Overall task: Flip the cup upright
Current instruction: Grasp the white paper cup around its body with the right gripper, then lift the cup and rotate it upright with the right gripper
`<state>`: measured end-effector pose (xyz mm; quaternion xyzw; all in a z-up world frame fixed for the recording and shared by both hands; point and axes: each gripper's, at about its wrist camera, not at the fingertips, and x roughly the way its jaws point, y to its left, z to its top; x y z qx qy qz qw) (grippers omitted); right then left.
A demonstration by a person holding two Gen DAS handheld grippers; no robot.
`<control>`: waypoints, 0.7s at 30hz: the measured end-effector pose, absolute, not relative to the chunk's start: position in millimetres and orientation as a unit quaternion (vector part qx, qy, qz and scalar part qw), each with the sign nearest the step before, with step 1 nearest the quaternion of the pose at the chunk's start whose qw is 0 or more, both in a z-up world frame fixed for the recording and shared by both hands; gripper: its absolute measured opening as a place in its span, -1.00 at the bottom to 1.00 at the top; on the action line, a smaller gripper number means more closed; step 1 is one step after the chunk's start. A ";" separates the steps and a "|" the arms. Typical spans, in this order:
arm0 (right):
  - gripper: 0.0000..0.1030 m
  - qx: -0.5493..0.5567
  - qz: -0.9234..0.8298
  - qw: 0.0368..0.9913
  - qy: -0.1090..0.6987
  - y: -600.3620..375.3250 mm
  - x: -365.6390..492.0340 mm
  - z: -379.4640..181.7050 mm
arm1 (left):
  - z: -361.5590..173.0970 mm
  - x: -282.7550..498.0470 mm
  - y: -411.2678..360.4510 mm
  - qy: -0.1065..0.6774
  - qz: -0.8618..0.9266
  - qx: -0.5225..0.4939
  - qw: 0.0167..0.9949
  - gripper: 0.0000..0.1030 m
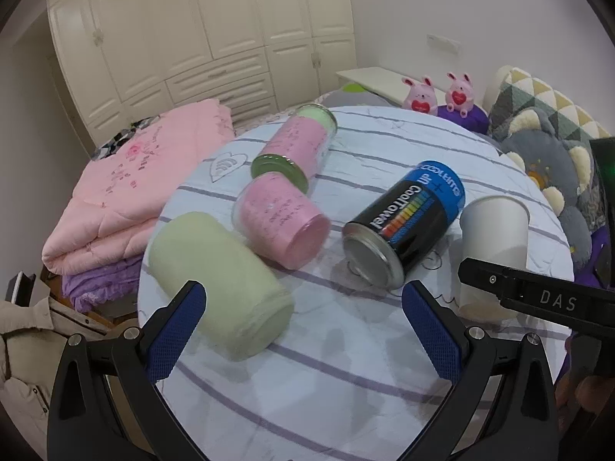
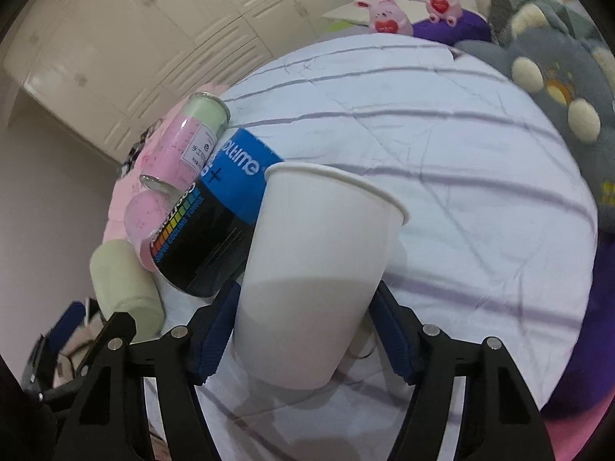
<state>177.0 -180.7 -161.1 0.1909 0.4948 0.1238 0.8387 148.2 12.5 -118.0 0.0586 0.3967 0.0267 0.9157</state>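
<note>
White paper — the cup stands mouth-up on the striped round bench, just right of the black-and-blue can lying on its side. In the left wrist view the left gripper hangs with its blue fingers spread wide over bare cloth, grasping nothing. Left of the can lie a pink roll, a pale green roll and a glass jar. The right gripper's black arm crosses the cup's lower wall.

In the right wrist view the cup leans a little against the can. The right gripper brackets the cup's base; its fingers look clenched on it — though blur hides the right-hand contact.
</note>
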 end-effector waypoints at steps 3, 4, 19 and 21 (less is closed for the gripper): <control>0.34 0.149 0.132 0.843 0.500 -187.2 182.5 -151.7 | -117.5 150.3 3.9 0.395 0.019 0.059 0.916 1.00; 0.34 0.139 0.135 0.843 0.503 -190.4 185.3 -148.8 | -117.2 151.0 -0.1 0.395 0.015 0.059 0.916 1.00; 0.34 0.044 0.144 0.838 0.524 -227.6 239.6 -146.2 | -110.9 172.2 -60.8 0.382 -0.025 0.072 0.921 1.00; 0.36 0.047 0.150 0.838 0.523 -228.6 245.8 -147.6 | -111.9 175.1 -65.6 0.385 -0.025 0.073 0.920 1.00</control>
